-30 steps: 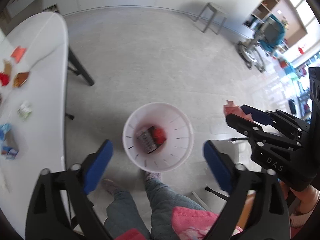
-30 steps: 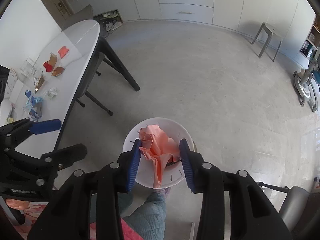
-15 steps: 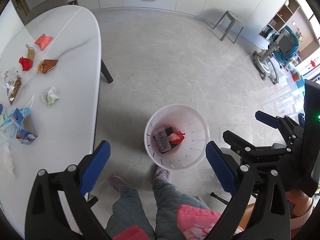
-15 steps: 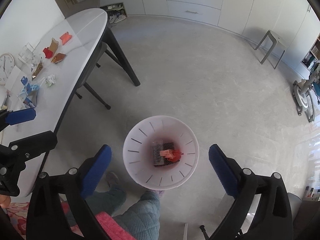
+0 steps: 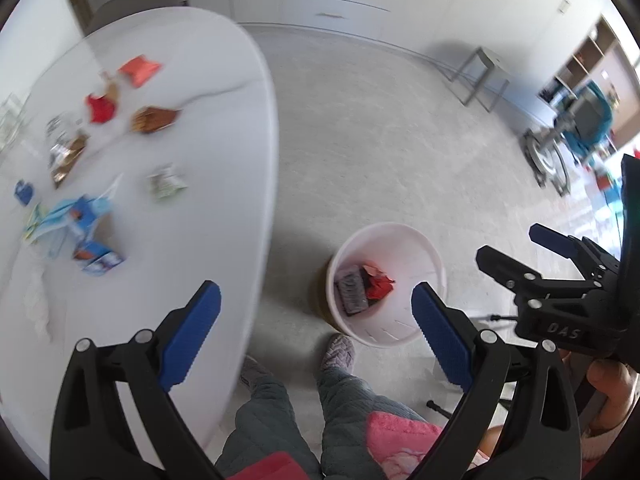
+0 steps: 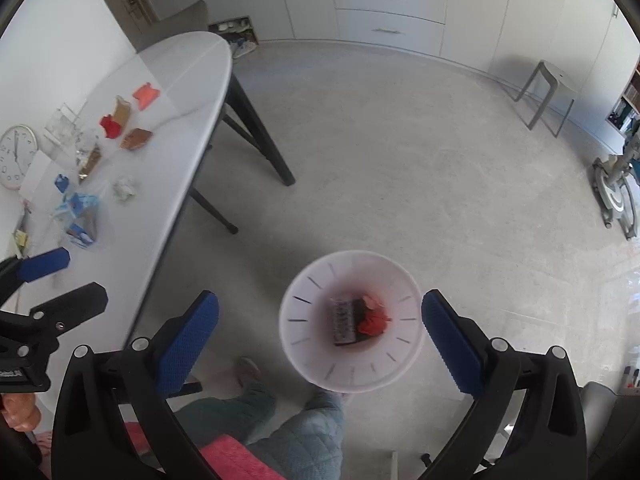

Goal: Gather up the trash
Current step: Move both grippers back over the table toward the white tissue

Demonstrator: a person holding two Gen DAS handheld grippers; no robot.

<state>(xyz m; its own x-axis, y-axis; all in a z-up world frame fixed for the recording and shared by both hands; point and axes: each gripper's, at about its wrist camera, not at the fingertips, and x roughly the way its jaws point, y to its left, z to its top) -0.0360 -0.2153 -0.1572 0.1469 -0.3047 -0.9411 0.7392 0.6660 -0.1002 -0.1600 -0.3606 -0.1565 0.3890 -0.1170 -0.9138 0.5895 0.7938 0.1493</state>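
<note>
A white trash bin (image 5: 434, 276) (image 6: 304, 344) stands on the floor by the person's feet; a dark wrapper (image 5: 352, 294) and orange-red trash (image 5: 378, 284) (image 6: 372, 322) lie in it. Several wrappers lie on the white table (image 5: 192, 208) (image 6: 132, 240): an orange one (image 5: 140, 70), a red one (image 5: 100, 108), a brown one (image 5: 154, 119), a crumpled one (image 5: 166, 182) and blue packaging (image 5: 82, 232). My left gripper (image 5: 316, 326) is open and empty, between table edge and bin. My right gripper (image 6: 320, 330) is open and empty above the bin; it also shows at the right of the left wrist view (image 5: 520, 252).
The table's black legs (image 6: 256, 132) stand left of the bin. A grey stool (image 6: 546, 92) and white drawers (image 6: 390, 4) are at the back. Exercise gear (image 5: 576, 132) stands at the right. A wall clock (image 6: 16, 156) leans at the table's far left.
My right gripper opened and dropped the pink-orange wrapper into the bin, then rose. My left gripper swung left toward the table, bringing more of the trash on it into view.
</note>
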